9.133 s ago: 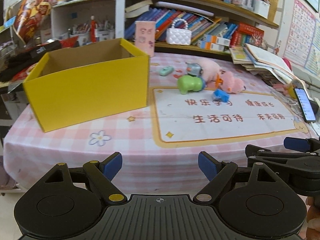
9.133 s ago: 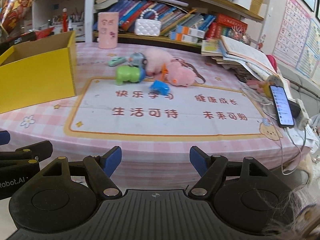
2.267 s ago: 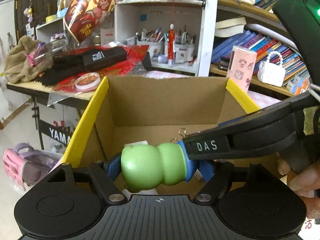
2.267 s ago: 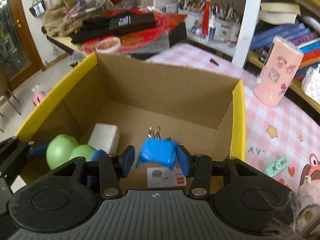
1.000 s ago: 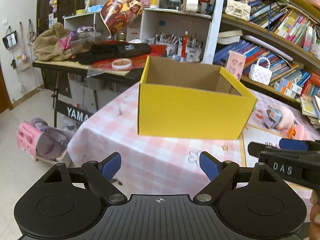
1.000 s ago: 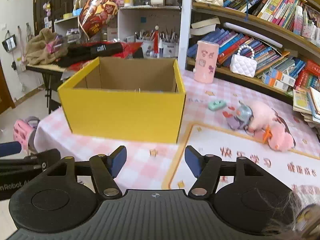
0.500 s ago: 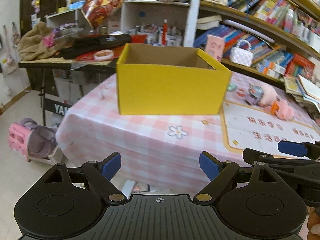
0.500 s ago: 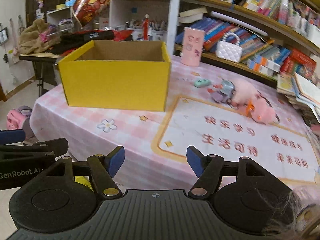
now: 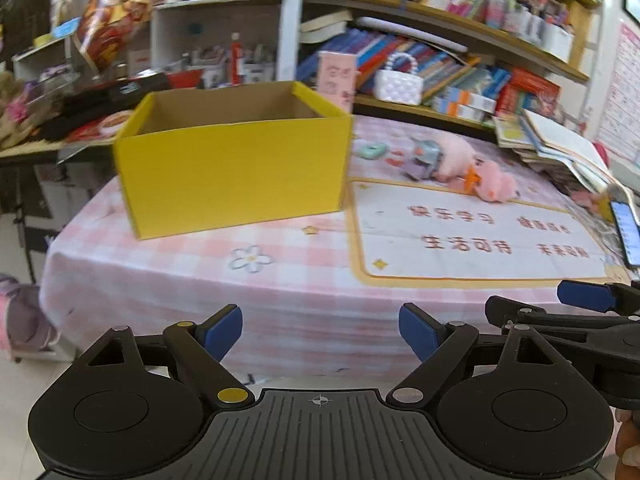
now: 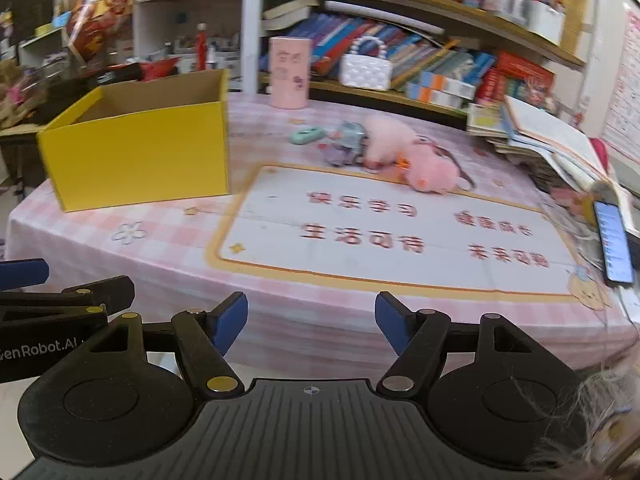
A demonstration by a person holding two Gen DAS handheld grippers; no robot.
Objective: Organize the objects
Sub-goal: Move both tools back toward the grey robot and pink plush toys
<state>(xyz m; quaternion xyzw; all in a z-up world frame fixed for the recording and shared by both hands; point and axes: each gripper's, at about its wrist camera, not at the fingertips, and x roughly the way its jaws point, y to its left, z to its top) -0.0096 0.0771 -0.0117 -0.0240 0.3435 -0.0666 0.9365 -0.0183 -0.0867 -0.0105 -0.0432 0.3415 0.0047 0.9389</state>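
Observation:
A yellow cardboard box [image 9: 232, 168] [image 10: 140, 156] stands open-topped on the left of the pink checked tablecloth [image 9: 200, 276]; its contents are hidden from here. Beyond the printed mat lie two pink plush toys [image 9: 496, 184] [image 10: 432, 168], a grey-blue toy [image 9: 426, 156] [image 10: 348, 140] and a small mint-green item [image 9: 370, 150] [image 10: 306, 135]. My left gripper [image 9: 320, 330] stands open and empty, well back from the table's front edge. My right gripper [image 10: 311, 322] holds nothing and its jaws are opening; in the left wrist view it shows at the right [image 9: 576, 304].
A phone [image 10: 612, 240] lies at the table's right edge beside stacked books [image 10: 552, 140]. A pink cylinder [image 10: 289, 72] and white beaded bag [image 10: 366, 68] stand at the back by the bookshelves. A cluttered side table [image 9: 80, 112] sits left of the box.
Both grippers have swung to the right along the table's front. The box has slid leftward in both views and the toys and mat have come further into view. The right jaws have widened a little.

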